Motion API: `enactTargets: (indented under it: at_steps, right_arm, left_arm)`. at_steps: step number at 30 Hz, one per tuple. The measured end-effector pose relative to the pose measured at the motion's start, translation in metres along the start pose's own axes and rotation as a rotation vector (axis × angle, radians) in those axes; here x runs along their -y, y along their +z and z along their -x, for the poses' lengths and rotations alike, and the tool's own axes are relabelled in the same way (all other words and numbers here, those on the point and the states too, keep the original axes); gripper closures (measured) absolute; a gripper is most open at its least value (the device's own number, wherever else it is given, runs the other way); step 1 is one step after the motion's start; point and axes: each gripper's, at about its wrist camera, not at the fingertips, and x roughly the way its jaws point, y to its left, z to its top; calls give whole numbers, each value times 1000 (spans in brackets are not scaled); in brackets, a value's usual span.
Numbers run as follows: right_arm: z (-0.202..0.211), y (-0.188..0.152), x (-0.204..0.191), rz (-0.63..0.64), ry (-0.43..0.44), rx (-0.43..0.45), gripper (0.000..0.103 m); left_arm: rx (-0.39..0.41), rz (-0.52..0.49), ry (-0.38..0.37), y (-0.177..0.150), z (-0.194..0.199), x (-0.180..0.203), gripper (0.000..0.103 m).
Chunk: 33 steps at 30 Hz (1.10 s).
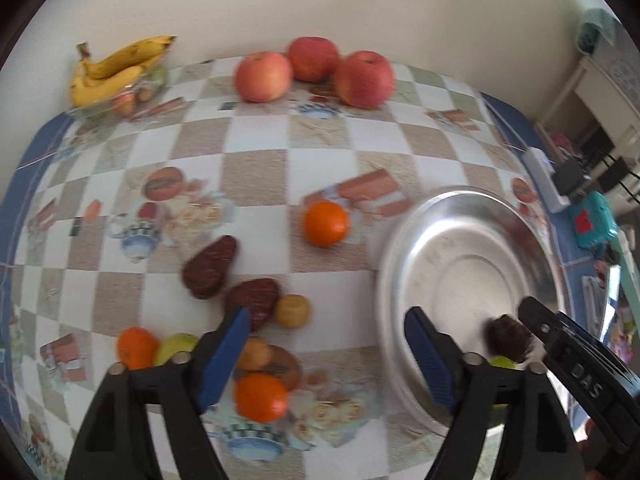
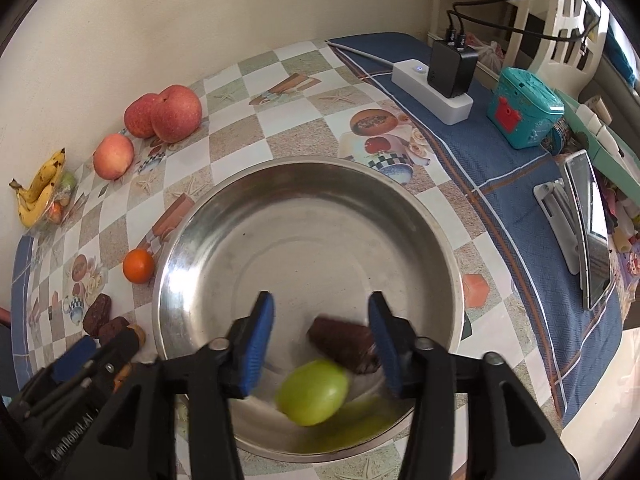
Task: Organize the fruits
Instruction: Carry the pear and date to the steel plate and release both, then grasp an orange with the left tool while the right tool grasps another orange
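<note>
A steel bowl (image 2: 224,216) sits on the checked tablecloth and also shows in the left wrist view (image 1: 404,248). My right gripper (image 2: 322,334) is open above it; a green fruit (image 2: 312,392) and a dark red date (image 2: 344,344) lie blurred in the bowl between its fingers. My left gripper (image 1: 326,352) is open and empty over loose fruit: two dates (image 1: 210,266), oranges (image 1: 325,223), small yellow fruits (image 1: 292,311) and a green one (image 1: 176,346). Three apples (image 1: 314,58) and bananas (image 1: 116,68) lie at the back.
A white power strip with a black charger (image 2: 440,84), a teal box (image 2: 524,108) and a phone on a stand (image 2: 588,232) are along the table's right side. A wall runs behind the table.
</note>
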Motion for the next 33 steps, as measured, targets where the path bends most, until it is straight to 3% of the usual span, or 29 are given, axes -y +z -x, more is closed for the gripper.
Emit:
enactTargets:
  at_steps: [2, 4, 6, 11, 14, 20, 27, 30, 33]
  right_arm:
    - [0, -1, -5, 15, 2, 1, 45]
    - [0, -3, -10, 37, -8, 0, 38]
    - [0, -4, -15, 57, -12, 4, 21]
    - [0, -8, -23, 85, -13, 22, 20]
    - [0, -9, -26, 92, -17, 38, 5]
    - [2, -10, -35, 95, 23, 71, 5]
    - [-1, -17, -55, 126, 106, 42, 5]
    - [-1, -19, -69, 156, 112, 39, 5]
    - [-3, -17, -87, 191, 86, 41, 5]
  left_arm:
    - [5, 25, 30, 1, 0, -12, 12]
    - [13, 52, 62, 2, 0, -24, 0]
    - [23, 73, 90, 3, 1, -34, 0]
    - [16, 78, 121, 3, -1, -48, 0]
    - [17, 85, 124, 2, -1, -55, 0]
    - [49, 90, 176, 5, 7, -67, 0]
    - [59, 128, 265, 10, 17, -87, 0]
    - [50, 144, 271, 10, 19, -98, 0]
    - [47, 156, 227, 15, 21, -111, 0]
